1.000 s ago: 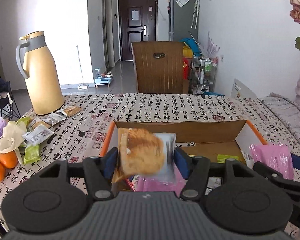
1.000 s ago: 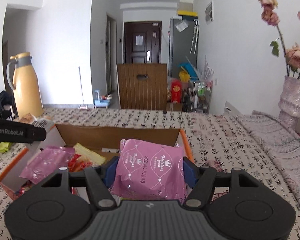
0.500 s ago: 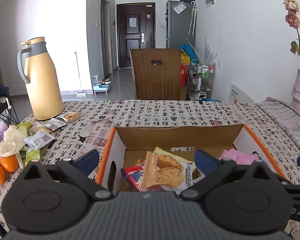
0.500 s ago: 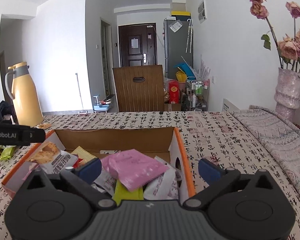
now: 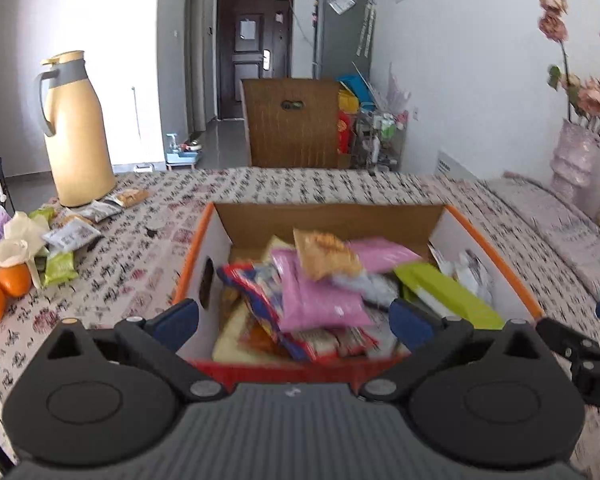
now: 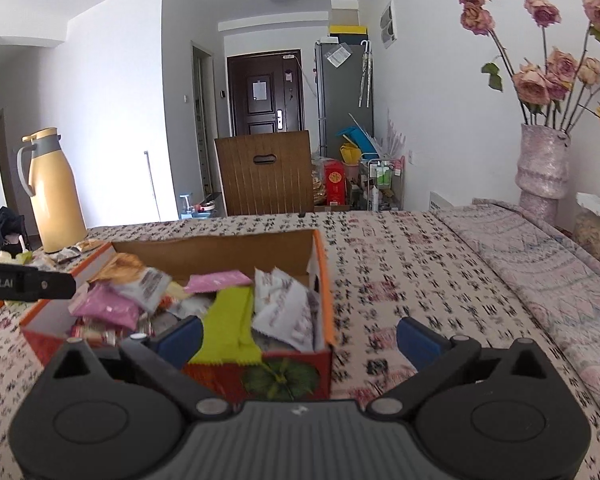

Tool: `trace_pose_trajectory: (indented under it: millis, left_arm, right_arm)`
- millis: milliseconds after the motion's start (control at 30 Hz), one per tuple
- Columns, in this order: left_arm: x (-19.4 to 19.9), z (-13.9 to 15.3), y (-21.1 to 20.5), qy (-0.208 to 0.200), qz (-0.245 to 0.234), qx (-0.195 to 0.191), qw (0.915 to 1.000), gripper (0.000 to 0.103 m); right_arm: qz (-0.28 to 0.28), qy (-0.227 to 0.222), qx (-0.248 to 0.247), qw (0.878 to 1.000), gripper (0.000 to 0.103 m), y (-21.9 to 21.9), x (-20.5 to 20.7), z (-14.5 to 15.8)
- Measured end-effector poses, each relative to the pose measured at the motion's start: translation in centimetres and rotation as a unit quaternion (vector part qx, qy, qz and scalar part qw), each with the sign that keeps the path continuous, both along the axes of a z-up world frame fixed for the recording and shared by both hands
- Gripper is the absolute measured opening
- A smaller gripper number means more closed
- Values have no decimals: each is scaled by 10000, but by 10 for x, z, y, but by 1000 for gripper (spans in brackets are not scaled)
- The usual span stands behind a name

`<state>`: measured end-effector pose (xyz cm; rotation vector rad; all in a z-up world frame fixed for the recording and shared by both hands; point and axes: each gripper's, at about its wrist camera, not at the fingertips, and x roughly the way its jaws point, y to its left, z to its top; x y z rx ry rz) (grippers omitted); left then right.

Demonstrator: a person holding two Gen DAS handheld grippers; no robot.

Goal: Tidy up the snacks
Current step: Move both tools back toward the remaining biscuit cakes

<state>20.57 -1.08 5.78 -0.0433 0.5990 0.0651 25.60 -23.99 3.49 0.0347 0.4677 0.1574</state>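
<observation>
cardboard box [image 5: 480, 236] — both tools agape

Cardboard, plastic film and printed cloth

Between the spread fingers of the left tongs [image 5: 294, 318], matt black plastic with blue pads, sits a box [image 5: 328, 216] of plain brown cardboard inside and glossy orange-and-red print outside; the snack packets [image 5: 316, 292] in it are shiny, crinkled plastic film, pink, lime and clear. The tablecloth [image 5: 140, 280] under it looks like matt woven cloth with printed characters. Far to the left of these tongs stands a smooth, satin tan jug [image 5: 78, 132] with a grey plastic collar. Beyond the right tongs [image 6: 298, 338], of the same matt plastic, stands a ribbed wooden chair back [image 6: 266, 172]; to the far right, a rough, glittery pink vase [image 6: 542, 168].
</observation>
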Motion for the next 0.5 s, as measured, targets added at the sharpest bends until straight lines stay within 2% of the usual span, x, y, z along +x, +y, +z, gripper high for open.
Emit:
trace_pose_trajectory:
  millis: [300, 500]
  left_arm:
    - [-21, -29, -26, 421, -168, 5, 9990, 103]
    - [-34, -36, -26, 515, -90, -21, 9986, 103]
  right_arm:
    - [48, 260, 55, 9996, 103, -24, -25, -20]
    - [326, 466, -1, 9984, 103, -16, -36, -34]
